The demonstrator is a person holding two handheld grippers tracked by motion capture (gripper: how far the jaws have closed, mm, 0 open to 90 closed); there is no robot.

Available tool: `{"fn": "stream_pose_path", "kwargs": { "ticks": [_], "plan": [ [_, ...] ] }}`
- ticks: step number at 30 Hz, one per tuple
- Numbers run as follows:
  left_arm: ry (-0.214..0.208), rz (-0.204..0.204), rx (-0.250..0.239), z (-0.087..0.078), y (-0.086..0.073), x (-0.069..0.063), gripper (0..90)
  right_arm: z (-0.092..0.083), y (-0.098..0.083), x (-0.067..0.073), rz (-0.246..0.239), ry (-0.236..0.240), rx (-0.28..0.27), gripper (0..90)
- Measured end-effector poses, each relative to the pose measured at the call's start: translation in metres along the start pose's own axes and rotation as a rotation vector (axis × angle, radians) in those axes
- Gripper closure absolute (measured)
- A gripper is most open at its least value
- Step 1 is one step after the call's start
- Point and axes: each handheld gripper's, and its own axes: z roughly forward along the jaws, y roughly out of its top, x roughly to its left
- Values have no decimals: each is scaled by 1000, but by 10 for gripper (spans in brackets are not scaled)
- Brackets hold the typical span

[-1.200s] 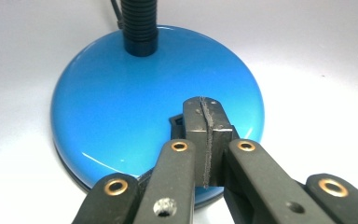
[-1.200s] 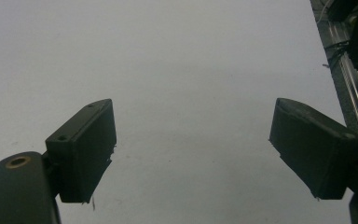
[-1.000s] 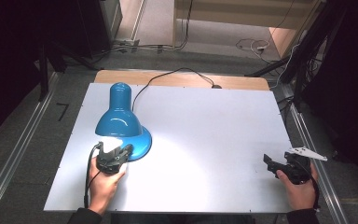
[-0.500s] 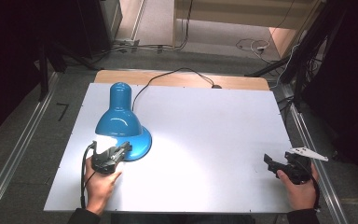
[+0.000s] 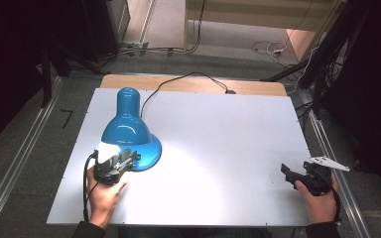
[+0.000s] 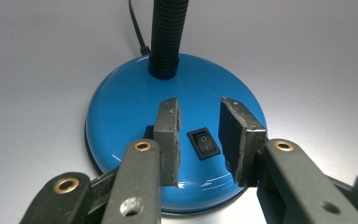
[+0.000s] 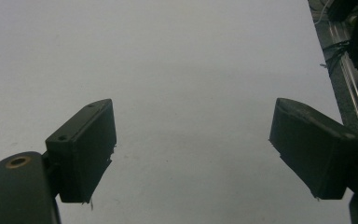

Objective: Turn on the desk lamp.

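A blue desk lamp (image 5: 124,126) stands at the left of the white table (image 5: 228,124), its shade bent down over its round base (image 6: 116,112), and it throws light on the table. A black rocker switch (image 6: 204,143) sits on the base's near side, below the black gooseneck (image 6: 168,32). My left gripper (image 5: 129,159) is at the base's near edge. Its jaws stand a little apart over the base, and the switch shows in the gap of the left gripper (image 6: 199,114). My right gripper (image 5: 288,174), far off at the table's right front, is wide open over bare table (image 7: 191,140).
The lamp's black cord (image 5: 188,79) runs from the base to the table's far edge. A wooden strip (image 5: 188,84) borders the far side. Metal rails (image 5: 327,148) run along both sides, with dark floor and cables beyond.
My left gripper has drawn slightly left and toward the person at the lamp base. The right gripper and the lamp have stayed put.
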Motion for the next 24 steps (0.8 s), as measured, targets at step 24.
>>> {"fn": "stream_pose_path", "kwargs": {
  "ticks": [24],
  "plan": [
    [32, -27, -1, 0, -3, 8, 379, -1, 0, -1, -5, -1, -3, 134]
  ]
}}
